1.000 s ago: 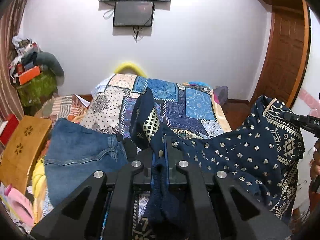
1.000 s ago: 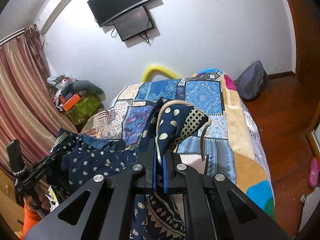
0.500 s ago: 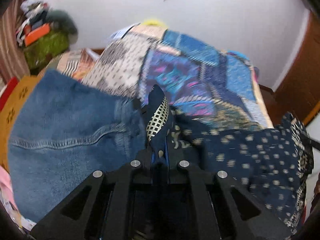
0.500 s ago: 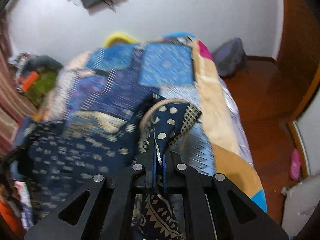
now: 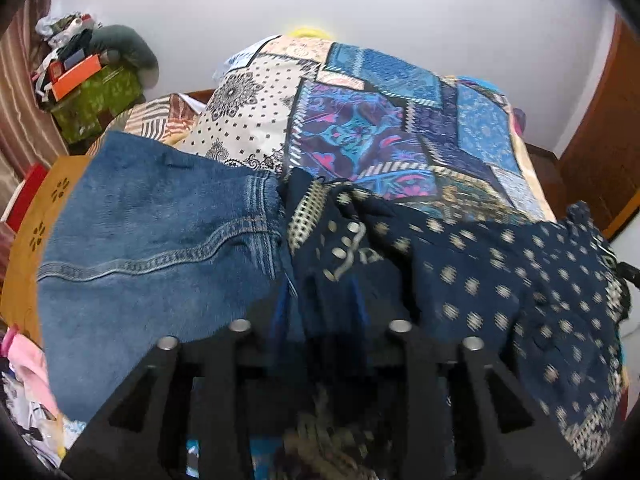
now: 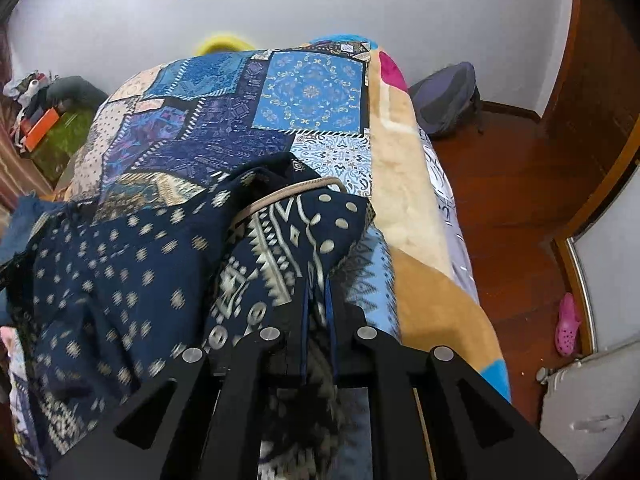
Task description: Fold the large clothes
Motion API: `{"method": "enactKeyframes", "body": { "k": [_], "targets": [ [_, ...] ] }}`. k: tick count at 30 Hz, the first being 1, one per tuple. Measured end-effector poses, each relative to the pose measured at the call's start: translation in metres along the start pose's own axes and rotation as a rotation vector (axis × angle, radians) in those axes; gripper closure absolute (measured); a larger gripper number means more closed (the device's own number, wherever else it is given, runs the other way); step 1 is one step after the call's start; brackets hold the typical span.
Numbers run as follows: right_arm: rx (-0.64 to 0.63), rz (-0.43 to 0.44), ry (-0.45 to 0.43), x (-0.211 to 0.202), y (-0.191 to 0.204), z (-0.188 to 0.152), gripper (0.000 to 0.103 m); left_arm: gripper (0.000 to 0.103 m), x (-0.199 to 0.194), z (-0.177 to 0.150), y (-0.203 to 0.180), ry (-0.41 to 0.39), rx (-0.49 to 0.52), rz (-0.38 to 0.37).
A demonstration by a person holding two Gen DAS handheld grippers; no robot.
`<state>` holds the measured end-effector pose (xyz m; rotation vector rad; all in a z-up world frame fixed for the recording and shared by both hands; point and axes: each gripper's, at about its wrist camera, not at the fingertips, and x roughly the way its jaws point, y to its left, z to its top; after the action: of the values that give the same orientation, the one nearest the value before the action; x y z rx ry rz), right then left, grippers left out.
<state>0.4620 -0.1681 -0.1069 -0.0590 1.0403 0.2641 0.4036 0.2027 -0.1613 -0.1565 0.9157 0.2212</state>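
Observation:
A large navy garment (image 5: 500, 280) with cream dots and geometric borders lies low over the near end of the bed, stretched between my two grippers. My left gripper (image 5: 320, 300) has its jaws parted, with the garment's left corner lying slack between them. My right gripper (image 6: 316, 292) is shut on the garment's right corner (image 6: 288, 232), where a cream-trimmed edge bunches up. The garment also shows in the right wrist view (image 6: 120, 280), spreading left.
The bed carries a patchwork quilt (image 5: 380, 120) and a beige blanket (image 6: 400, 168). Blue jeans (image 5: 152, 240) lie at the bed's left. A cluttered green box (image 5: 96, 96) stands by the wall. A backpack (image 6: 444, 96) and a pink shoe (image 6: 568, 320) lie on the wooden floor.
Both grippers have tipped forward and down, lowering the garment from mid-air onto the bed. The left gripper's jaws have spread apart and its corner has gone slack.

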Motion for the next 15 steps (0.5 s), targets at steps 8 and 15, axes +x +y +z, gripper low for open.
{"method": "enactKeyframes", "body": {
  "k": [8, 15],
  "targets": [
    [-0.044, 0.015, -0.059, -0.077, 0.002, -0.031, 0.094, 0.047, -0.074, -0.033, -0.013, -0.037, 0.084, -0.013],
    [-0.108, 0.010, -0.114, -0.135, 0.016, -0.072, 0.046, 0.032, -0.125, -0.088, -0.006, 0.009, 0.107, -0.066]
  ]
}}
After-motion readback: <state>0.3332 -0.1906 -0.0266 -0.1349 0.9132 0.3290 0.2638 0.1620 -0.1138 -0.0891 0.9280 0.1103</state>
